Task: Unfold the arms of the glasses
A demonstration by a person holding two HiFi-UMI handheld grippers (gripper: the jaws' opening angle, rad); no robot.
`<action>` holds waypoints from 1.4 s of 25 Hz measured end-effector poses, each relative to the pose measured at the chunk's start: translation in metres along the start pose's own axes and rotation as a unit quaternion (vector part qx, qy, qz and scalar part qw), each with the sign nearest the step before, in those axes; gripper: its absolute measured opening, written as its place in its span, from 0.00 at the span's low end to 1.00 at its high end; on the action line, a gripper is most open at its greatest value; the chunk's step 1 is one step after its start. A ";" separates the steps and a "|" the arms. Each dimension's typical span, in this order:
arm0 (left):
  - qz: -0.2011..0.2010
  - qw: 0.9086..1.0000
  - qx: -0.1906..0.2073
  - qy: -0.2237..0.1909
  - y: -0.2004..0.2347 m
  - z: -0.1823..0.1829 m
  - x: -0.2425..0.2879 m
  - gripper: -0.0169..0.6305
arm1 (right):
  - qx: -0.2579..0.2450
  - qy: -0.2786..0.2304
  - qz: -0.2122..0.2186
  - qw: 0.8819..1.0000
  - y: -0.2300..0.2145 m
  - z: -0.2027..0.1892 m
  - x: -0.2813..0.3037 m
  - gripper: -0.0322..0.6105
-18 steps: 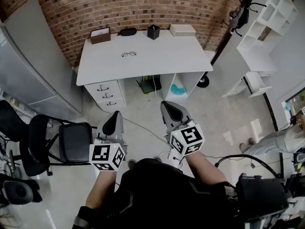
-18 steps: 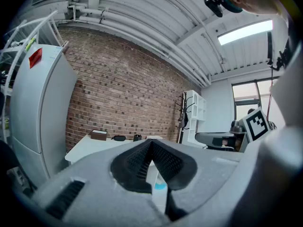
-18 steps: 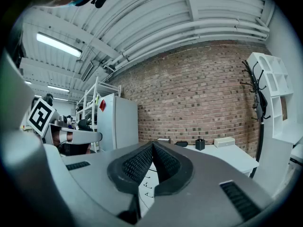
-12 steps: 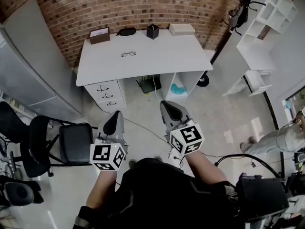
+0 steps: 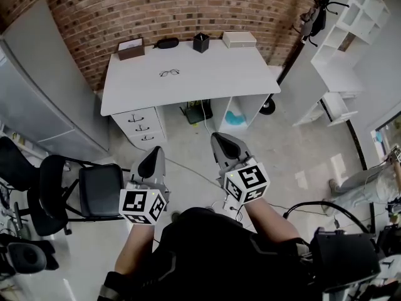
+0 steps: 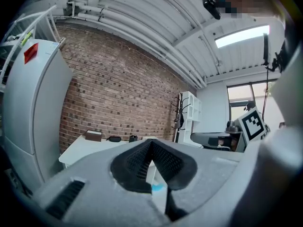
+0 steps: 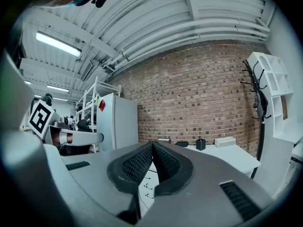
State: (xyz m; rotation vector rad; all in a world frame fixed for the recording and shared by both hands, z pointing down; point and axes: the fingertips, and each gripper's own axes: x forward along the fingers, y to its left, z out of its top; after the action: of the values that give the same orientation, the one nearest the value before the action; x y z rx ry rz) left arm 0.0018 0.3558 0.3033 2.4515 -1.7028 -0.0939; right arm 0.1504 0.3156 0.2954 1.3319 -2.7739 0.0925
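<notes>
Nothing moved; glasses (image 5: 169,73) lie on white desk (image 5: 213,77).

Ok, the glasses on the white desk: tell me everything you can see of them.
The glasses are a small pair with a thin dark frame and two lenses side by side. They lie flat on the bare white desk, left of its middle and on the near side of the dark case at the back edge. They lie apart from everything else, and only the desk top touches them. They are too small in the head view to tell whether the arms are folded.
</notes>
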 end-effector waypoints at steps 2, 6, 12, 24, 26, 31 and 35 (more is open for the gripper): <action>0.000 1.000 -0.003 0.000 0.004 0.000 0.000 0.04 | 0.010 -0.004 -0.001 1.000 0.000 0.000 0.002 0.06; -0.003 1.000 -0.004 0.000 0.011 0.002 0.000 0.04 | 0.005 0.001 0.000 1.000 0.005 -0.001 0.008 0.06; -0.009 1.000 -0.010 0.000 0.026 0.002 -0.002 0.04 | 0.000 0.003 0.000 1.000 0.017 -0.003 0.020 0.06; -0.025 1.000 -0.011 -0.002 0.063 -0.001 -0.012 0.04 | 0.008 0.011 -0.021 1.000 0.046 -0.007 0.045 0.06; -0.026 1.000 -0.014 -0.001 0.067 -0.001 -0.011 0.04 | 0.007 0.011 -0.021 1.000 0.049 -0.007 0.048 0.06; -0.026 1.000 -0.017 -0.003 0.072 -0.001 0.000 0.04 | 0.000 0.016 -0.015 1.000 0.043 -0.011 0.062 0.06; -0.017 1.000 -0.013 -0.003 0.081 -0.003 0.021 0.04 | 0.008 0.017 -0.005 1.000 0.028 -0.015 0.081 0.06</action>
State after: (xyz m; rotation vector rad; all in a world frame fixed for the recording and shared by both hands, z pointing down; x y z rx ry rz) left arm -0.0657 0.3089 0.3199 2.4639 -1.6512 -0.1272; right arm 0.0789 0.2716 0.3167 1.3355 -2.7442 0.1346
